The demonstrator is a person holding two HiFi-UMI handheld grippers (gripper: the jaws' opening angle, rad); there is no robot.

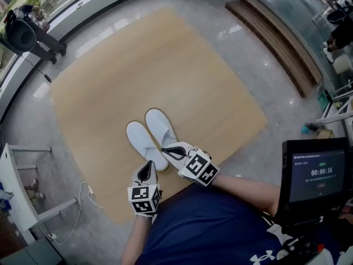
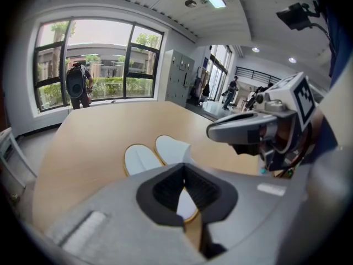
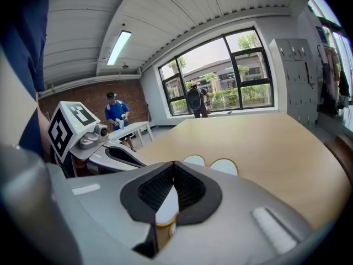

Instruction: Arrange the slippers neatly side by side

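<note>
Two white slippers lie side by side on a tan wooden mat point(image 1: 165, 65), toes pointing away. The left slipper point(image 1: 142, 141) point(image 2: 140, 159) point(image 3: 193, 160) sits slightly nearer than the right slipper point(image 1: 159, 125) point(image 2: 172, 148) point(image 3: 223, 166). My left gripper point(image 1: 148, 165) point(image 2: 183, 168) hovers just behind the left slipper's heel, jaws shut with nothing between them. My right gripper point(image 1: 166, 148) point(image 3: 174, 163) is at the right slipper's heel, also shut and not holding it. In each gripper view part of a slipper shows through the gap under the jaws.
A dark screen point(image 1: 315, 171) showing a timer stands at the right. A wooden bench point(image 1: 276, 35) lies on the grey floor beyond the mat. A person with a black backpack point(image 1: 25, 33) stands far left. A white table frame point(image 1: 25, 203) and a cable point(image 1: 88, 195) are at the near left.
</note>
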